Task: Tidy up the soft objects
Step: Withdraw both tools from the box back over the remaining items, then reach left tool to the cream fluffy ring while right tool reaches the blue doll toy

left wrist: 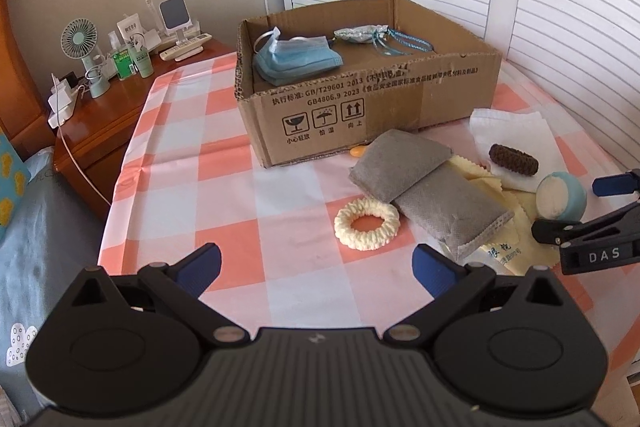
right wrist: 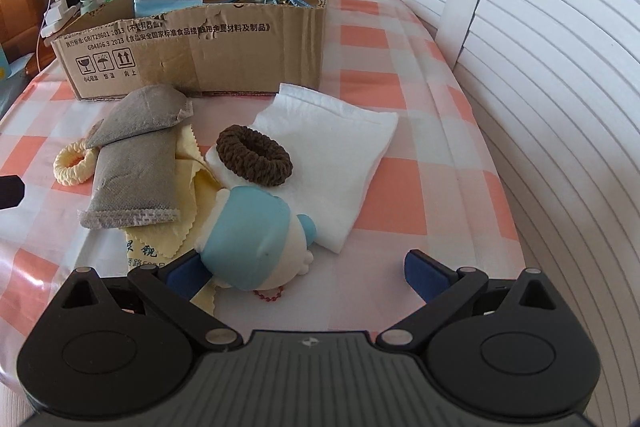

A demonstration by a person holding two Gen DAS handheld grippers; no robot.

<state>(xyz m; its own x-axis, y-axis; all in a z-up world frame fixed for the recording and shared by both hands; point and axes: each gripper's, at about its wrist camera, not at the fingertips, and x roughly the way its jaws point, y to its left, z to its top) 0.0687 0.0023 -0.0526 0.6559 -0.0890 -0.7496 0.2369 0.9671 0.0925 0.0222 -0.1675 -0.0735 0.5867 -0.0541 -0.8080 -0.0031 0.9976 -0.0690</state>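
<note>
Blue-and-white plush toy (right wrist: 256, 239), lying lengthwise toward cardboard box (right wrist: 200, 47), left gripper (left wrist: 316, 267) spread empty, right gripper (right wrist: 308, 273) spread, toy between fingers.

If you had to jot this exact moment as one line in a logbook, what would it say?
left gripper: open, empty | right gripper: open around blue-and-white plush toy | cardboard box: face masks inside

Brown scrunchie (right wrist: 254, 155), cream scrunchie (left wrist: 367, 223), orange-checked tablecloth (left wrist: 240, 195).
</note>
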